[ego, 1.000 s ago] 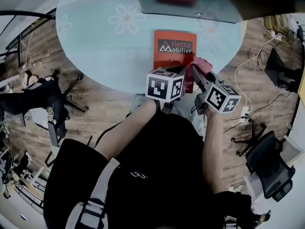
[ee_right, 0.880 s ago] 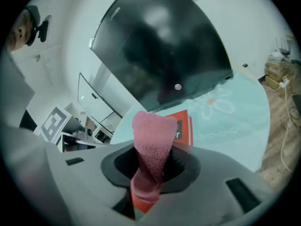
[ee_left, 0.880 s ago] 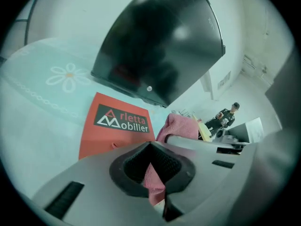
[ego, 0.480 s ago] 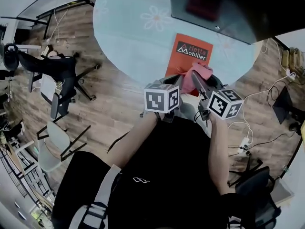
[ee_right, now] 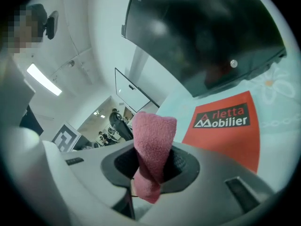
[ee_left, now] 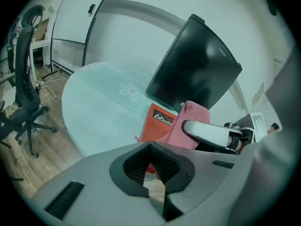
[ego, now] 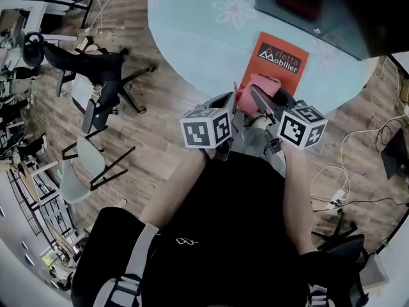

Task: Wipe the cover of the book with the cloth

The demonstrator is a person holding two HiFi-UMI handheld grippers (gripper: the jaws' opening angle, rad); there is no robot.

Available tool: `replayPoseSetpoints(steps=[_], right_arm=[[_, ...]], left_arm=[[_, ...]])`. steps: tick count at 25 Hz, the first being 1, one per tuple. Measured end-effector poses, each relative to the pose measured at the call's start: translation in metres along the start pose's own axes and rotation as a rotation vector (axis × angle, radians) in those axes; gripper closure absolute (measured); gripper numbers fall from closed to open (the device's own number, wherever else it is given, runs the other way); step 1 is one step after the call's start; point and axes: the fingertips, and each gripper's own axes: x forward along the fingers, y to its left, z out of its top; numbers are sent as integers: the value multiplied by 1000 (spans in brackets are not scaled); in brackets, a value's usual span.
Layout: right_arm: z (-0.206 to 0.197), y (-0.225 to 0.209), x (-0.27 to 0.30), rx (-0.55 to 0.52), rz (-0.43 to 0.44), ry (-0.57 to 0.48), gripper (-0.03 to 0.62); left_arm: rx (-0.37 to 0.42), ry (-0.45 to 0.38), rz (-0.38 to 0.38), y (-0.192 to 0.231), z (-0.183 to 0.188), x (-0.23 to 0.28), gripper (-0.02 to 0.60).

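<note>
Cloth (ee_right: 153,140) pinched, book (ee_right: 225,131) unheld
Your right gripper (ee_right: 151,173) clamps the cloth — press hard and the book may slide; your left gripper (ee_left: 153,166) is closed, empty.

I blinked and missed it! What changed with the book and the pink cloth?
Mostly the head camera swung: the book and table now sit tilted, further right in the picture. The cloth seems to have slid from the book's right edge toward its near left corner. Unchanged: the right claw grips the cloth, and the left claw waits shut and empty beside it.
</note>
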Motion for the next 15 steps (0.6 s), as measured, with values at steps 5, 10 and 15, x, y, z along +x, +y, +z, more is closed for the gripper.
replayPoseSetpoints(steps=[5,10,15], right_arm=[[-10,3,17,13,24,15,490],[-27,-14,30,-6,-53,77,490],[-43,-20,46,-25,-95,116,490]], left_arm=[[23,-7,66,18,13,-4,567],[12,-15,73,25,23,1,566],[44,62,67,21,-1,10,566]])
